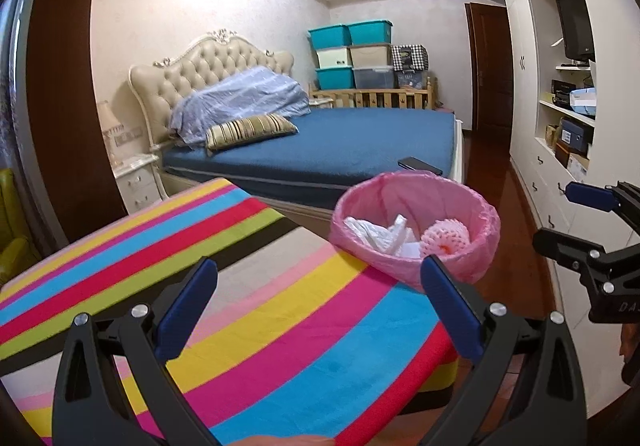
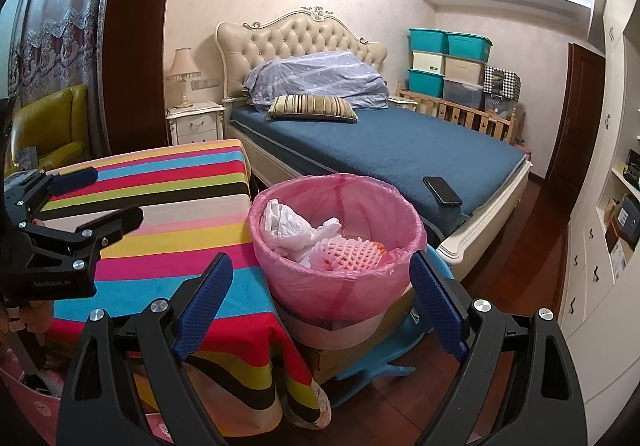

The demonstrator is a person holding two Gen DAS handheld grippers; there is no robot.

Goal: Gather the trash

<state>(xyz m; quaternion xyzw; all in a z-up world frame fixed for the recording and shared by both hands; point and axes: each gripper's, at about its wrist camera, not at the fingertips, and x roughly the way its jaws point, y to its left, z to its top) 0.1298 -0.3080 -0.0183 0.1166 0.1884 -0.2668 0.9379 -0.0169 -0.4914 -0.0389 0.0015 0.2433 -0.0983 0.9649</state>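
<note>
A bin with a pink liner (image 1: 360,202) (image 2: 340,286) stands beside the right end of the striped table (image 1: 280,326) (image 2: 160,206), raised on a box and a blue stool (image 2: 376,362). Inside lie crumpled white plastic (image 1: 376,232) (image 2: 288,226) and a pink foam fruit net (image 1: 444,236) (image 2: 348,252) with something orange in it. My left gripper (image 1: 320,306) (image 2: 100,198) hovers open over the tablecloth, nothing between its fingers. My right gripper (image 2: 320,302) (image 1: 572,222) is open and empty, just in front of the bin.
A bed with a blue cover (image 2: 400,150) lies behind the bin, a black phone (image 2: 442,190) near its corner. A nightstand (image 2: 196,122) and a yellow armchair (image 2: 52,122) stand at the left. White cupboards (image 2: 592,266) line the right, with bare wooden floor (image 2: 520,254) between.
</note>
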